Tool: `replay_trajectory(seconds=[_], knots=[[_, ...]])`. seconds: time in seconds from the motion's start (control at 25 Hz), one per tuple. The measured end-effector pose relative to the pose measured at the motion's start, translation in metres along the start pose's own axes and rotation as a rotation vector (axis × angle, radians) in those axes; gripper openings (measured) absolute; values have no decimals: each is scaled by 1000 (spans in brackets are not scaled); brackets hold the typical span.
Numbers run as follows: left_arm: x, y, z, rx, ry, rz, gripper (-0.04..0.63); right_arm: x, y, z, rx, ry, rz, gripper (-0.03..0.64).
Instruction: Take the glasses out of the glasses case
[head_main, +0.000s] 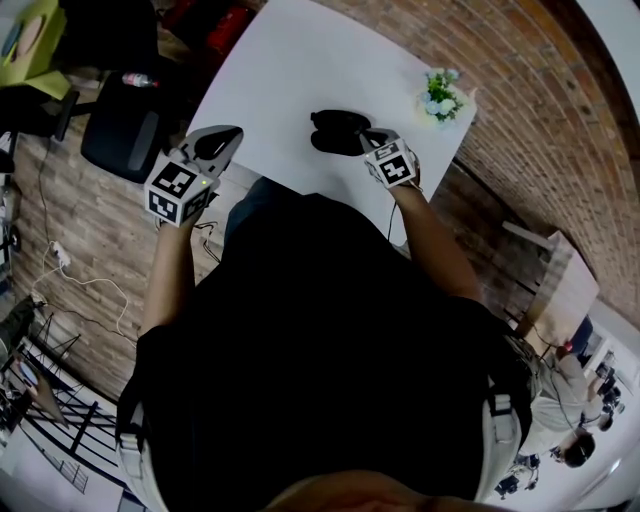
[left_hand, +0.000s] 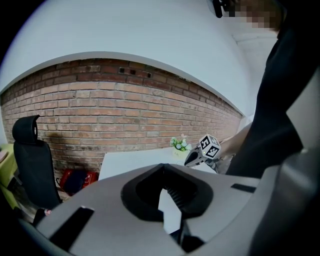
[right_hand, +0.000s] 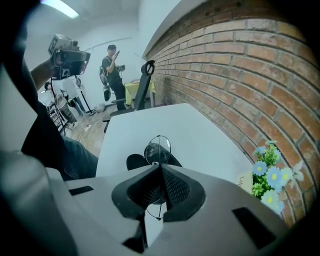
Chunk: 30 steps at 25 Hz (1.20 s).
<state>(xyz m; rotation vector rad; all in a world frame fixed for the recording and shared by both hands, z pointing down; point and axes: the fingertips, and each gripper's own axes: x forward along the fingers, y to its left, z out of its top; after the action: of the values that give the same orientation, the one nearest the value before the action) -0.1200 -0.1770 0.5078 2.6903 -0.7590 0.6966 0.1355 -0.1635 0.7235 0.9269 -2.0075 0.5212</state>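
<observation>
evidently right tongs (right_hand: 160, 169) clench the glasses (right_hand: 157, 146), half hidden; left tongs (left_hand: 163, 168) closed, empty.

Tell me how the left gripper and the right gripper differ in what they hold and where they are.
The right gripper has its fingers shut on the glasses; the left gripper's fingers are shut on nothing. The right gripper is over the white table, beside the black glasses case; the left gripper is at the table's near left corner, apart from the case. Both have closed fingers.
</observation>
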Motion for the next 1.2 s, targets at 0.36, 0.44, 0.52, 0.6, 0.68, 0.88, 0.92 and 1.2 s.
replay_trajectory(seconds=[0.36, 0.44, 0.52, 0.6, 0.68, 0.88, 0.92, 1.2], knots=[[-3, -27, 5, 34, -6, -21, 11, -36, -9, -6, 80, -84, -44, 25], [-4, -31, 6, 44, -7, -26, 10, -43, -11, -6, 96, -104, -51, 25], [-4, -36, 9, 53, -9, -31, 11, -54, -12, -4, 110, -122, -64, 25], [-3, -42, 13, 63, -12, -38, 10, -65, -12, -4, 121, -142, -74, 25], [-2, -48, 18, 74, -15, -46, 10, -76, -12, -4, 124, -161, -83, 25], [1, -61, 26, 104, -17, -56, 11, -102, -13, -4, 127, -208, -103, 25], [2, -64, 27, 109, -18, -59, 10, -107, -13, -5, 136, -220, -103, 25], [7, -87, 31, 134, -14, -80, 10, -139, -16, -15, 172, -262, -125, 25]])
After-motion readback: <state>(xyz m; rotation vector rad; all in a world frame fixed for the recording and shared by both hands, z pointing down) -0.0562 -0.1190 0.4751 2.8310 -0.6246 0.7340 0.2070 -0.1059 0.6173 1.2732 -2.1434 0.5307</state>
